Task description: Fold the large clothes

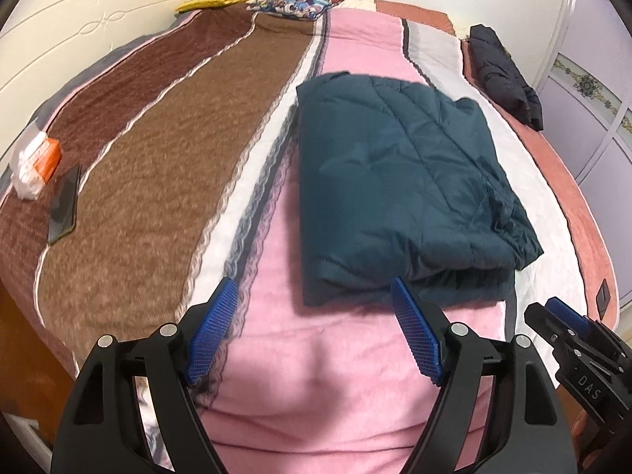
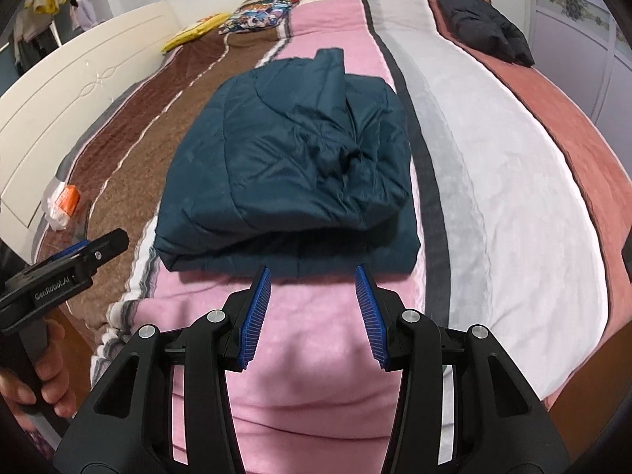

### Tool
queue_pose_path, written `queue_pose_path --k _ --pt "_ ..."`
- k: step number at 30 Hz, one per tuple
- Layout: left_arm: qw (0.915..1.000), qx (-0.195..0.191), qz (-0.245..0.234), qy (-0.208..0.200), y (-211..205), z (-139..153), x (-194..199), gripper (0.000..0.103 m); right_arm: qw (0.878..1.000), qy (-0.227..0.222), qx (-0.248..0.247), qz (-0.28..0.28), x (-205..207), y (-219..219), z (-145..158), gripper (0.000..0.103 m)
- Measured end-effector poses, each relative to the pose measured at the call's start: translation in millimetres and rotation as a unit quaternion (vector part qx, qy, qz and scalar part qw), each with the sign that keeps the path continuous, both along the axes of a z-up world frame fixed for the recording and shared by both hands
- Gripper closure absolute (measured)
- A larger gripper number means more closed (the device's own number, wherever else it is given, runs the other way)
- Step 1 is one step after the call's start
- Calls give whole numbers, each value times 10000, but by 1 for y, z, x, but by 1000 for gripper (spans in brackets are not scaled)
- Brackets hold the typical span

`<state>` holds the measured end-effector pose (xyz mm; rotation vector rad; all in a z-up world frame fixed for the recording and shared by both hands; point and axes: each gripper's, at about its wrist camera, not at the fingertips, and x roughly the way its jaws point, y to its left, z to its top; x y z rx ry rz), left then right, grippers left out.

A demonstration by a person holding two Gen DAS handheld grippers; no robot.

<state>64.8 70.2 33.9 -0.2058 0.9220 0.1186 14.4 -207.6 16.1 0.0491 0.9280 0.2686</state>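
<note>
A dark teal quilted jacket [image 1: 399, 181] [image 2: 292, 166] lies folded into a thick bundle on the pink stripe of the bedspread. My left gripper [image 1: 314, 288] hovers wide open just short of the bundle's near edge, nothing between its blue pads. My right gripper [image 2: 313, 276] is about half open at the same near edge, its jaws empty and its fingertips close to the fabric but not pressing it. In the left wrist view the right gripper [image 1: 553, 308] shows at the right edge. The right wrist view catches the left gripper [image 2: 98, 249] at the left, held by a hand [image 2: 47, 375].
A striped bedspread [image 1: 158, 166] covers the bed. A black jacket [image 1: 501, 75] [image 2: 478, 19] lies at the far right. A white and orange packet [image 1: 37, 166] and a dark flat object [image 1: 65, 201] rest on the left. Pillows [image 1: 292, 0] sit beside the cream headboard [image 1: 79, 39].
</note>
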Motion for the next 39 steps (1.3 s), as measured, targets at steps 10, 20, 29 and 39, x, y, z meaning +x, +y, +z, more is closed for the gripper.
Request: queue_pose_path --k 10,20,29,39 --pt "9995 19 -24 313 -18 -27 -14 27 9993 286 -255 -19 -2 6 -23 58" --pt "9993 171 -76 328 -26 -29 -19 27 9977 469 -477 49 -5 18 -35 58" --pt "9991 259 -88 310 -32 -28 -23 27 9971 507 -565 -1 -8 19 -38 58" --pt "9988 389 8 297 -32 -26 -29 27 9971 489 -589 16 -11 20 -38 58"
